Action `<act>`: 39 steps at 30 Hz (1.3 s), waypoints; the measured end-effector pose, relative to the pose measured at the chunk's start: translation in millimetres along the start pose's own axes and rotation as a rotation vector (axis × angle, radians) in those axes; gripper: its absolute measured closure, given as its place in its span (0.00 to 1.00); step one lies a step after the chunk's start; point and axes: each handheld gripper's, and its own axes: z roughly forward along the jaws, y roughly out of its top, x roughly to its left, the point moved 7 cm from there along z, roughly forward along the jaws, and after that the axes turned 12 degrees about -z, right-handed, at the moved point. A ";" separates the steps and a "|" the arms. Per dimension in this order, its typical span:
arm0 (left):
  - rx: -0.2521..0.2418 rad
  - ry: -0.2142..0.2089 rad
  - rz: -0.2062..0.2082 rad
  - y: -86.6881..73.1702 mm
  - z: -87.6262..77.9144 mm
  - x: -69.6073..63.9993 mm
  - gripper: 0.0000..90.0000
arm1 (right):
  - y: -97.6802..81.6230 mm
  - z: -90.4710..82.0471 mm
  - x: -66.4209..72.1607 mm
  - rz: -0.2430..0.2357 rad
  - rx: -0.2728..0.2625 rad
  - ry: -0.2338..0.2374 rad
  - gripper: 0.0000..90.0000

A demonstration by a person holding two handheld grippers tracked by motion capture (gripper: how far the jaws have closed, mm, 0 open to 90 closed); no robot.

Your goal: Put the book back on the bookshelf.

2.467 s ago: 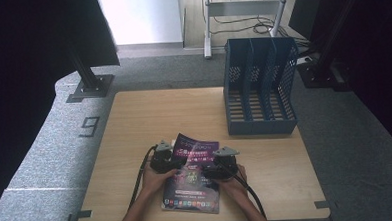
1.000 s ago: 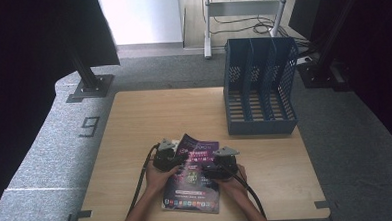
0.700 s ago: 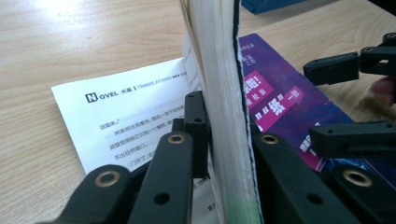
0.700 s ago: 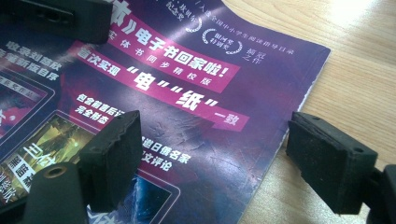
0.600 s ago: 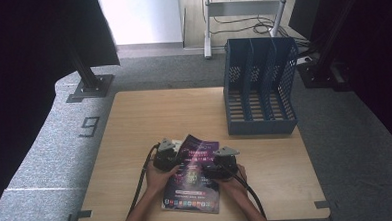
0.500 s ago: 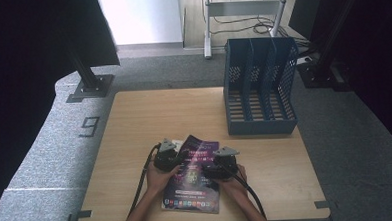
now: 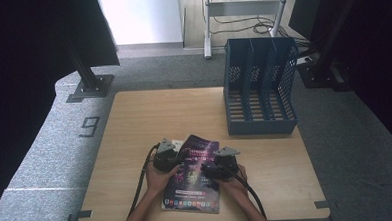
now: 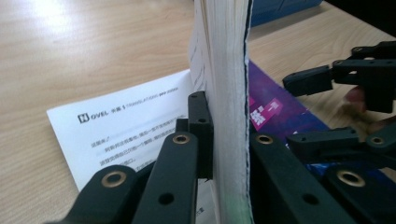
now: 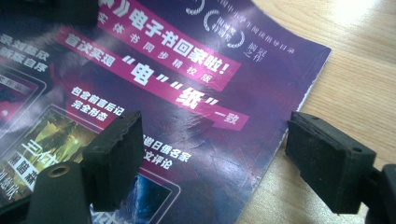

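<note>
the left gripper (image 7: 166,156) is clamping the left edge of the magazine (image 7: 194,174), jaws tight on the stack of pages and lifting that side off a loose white sheet (image 8: 126,126) lying on the table (image 7: 149,112). the magazine is sitting at the near edge of the table, between both hands. the right gripper (image 7: 220,165) is hovering over the purple cover with its jaws spread wide, gripping nothing. the blue file rack (image 7: 259,87) is standing well apart at the far right, so i'd judge the pickup barely begun and any filing yet to come
</note>
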 end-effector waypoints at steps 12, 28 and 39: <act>-0.063 -0.043 0.047 11.0 -15.8 -16.6 0.95 | 2.3 -18.2 -20.5 0.065 -0.099 0.026 0.24; -0.139 -0.080 0.098 26.7 -42.1 -36.4 0.95 | 7.4 -25.2 -18.8 0.090 -0.136 0.099 0.23; -0.146 -0.117 0.096 27.7 -46.0 -45.3 0.95 | 13.4 -26.1 -11.7 0.080 -0.168 0.137 0.22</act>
